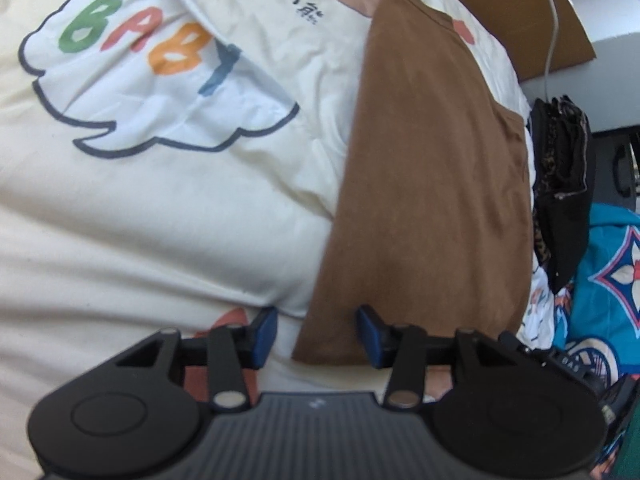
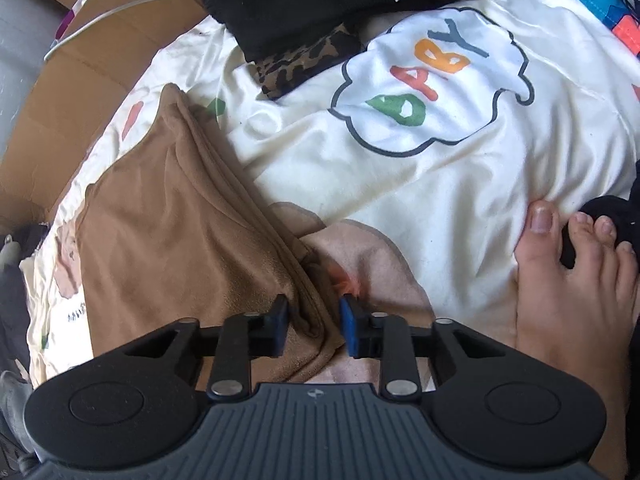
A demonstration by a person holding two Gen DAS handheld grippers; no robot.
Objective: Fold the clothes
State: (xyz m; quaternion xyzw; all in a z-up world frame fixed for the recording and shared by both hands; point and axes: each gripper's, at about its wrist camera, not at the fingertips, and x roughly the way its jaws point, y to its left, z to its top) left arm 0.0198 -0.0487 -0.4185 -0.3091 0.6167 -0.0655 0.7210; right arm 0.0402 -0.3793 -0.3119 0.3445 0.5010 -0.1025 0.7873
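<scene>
A brown garment [image 1: 432,200] lies folded into a long strip on the cream bed sheet [image 1: 160,220]. My left gripper [image 1: 318,336] hangs open over the strip's near left corner. Only sheet and that corner show between its blue pads [image 1: 264,334], and nothing is gripped. In the right wrist view the same brown garment [image 2: 168,240] has a thick folded edge running down toward me. My right gripper [image 2: 313,330] straddles that edge, and the bunched layers fill the narrow gap between its pads [image 2: 349,326], touching both.
The sheet carries a "BABY" cloud print [image 2: 432,80]. A black and leopard-print clothing pile [image 2: 320,8] lies past the brown garment, with a teal patterned garment [image 1: 612,280] beside it. Cardboard [image 2: 60,100] and a white cable [image 2: 120,8] lie off the bed. A person's bare foot [image 2: 572,280] rests at right.
</scene>
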